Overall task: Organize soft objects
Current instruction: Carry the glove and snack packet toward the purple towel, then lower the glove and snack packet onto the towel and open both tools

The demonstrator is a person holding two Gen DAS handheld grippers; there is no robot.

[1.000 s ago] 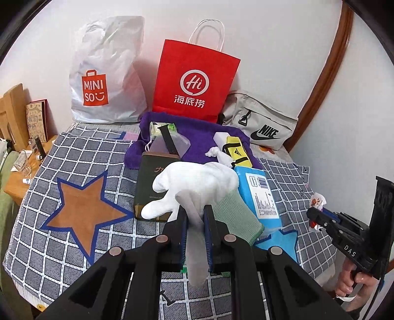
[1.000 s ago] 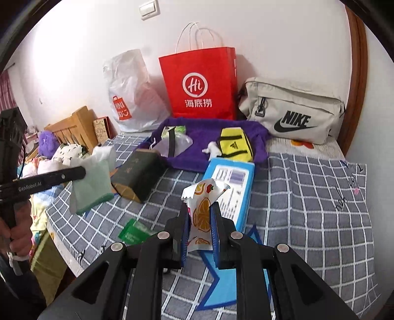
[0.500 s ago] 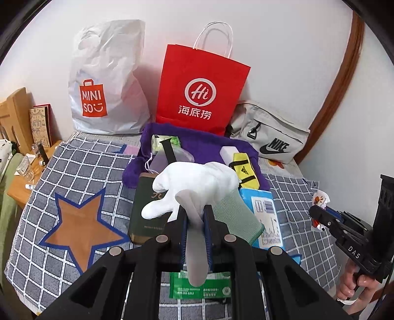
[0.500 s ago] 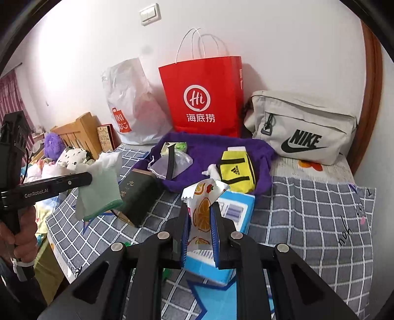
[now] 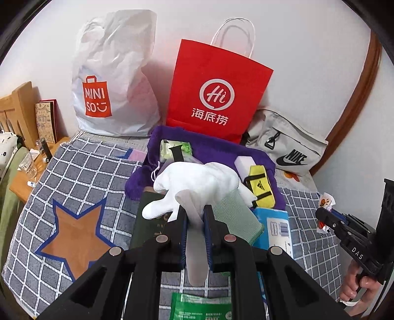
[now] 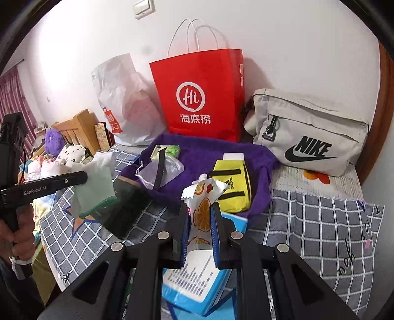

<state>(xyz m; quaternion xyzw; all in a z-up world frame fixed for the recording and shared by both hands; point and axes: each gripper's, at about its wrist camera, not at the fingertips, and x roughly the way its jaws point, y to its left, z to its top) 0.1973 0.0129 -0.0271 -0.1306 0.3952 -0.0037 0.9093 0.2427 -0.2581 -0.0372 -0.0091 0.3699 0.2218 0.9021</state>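
A plain white wall (image 5: 295, 37) is filling the upper half of both views, and soft light is falling brightest on its upper left in the right-wrist view. A white wall switch (image 6: 144, 6) is sitting at the top edge there. A curved brown wooden trim (image 5: 354, 105) is running down the right side of the frame. At the left edge, a light wooden headboard (image 6: 78, 128) is standing against the wall, and dark red curtains (image 6: 12, 103) are hanging beyond it at far left. A low wooden side table (image 5: 27, 174) is showing at middle left in the left-wrist view.
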